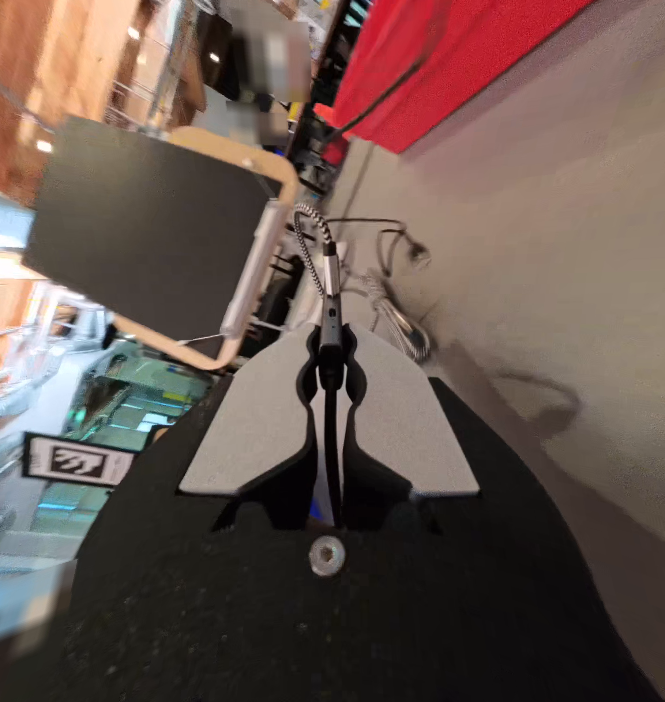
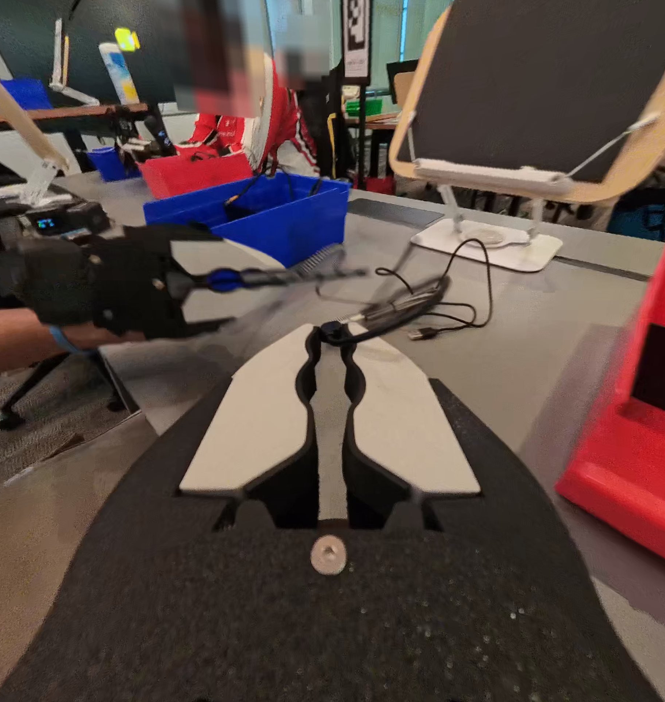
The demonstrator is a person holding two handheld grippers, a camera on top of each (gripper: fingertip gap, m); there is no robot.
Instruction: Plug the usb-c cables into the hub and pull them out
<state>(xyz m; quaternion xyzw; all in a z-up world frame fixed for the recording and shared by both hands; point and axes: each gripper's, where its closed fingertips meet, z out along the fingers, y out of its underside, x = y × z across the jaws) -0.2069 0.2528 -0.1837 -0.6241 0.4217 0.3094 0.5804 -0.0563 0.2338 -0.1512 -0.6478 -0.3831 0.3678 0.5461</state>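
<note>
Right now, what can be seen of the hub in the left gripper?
The hub is a slim dark grey bar, metal by its look, seen edge-on and clamped between the jaws of the left gripper, lifted off the grey table. Its own black lead runs back between the jaws. At its far end sits a silver plug on a braided black-and-white cable that arches away. A small port shows on its narrow side.

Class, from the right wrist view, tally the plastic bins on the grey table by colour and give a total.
Blue: 2, near blue bin, far blue bin
Red: 2, far red bin, right red bin
Total: 4
</note>
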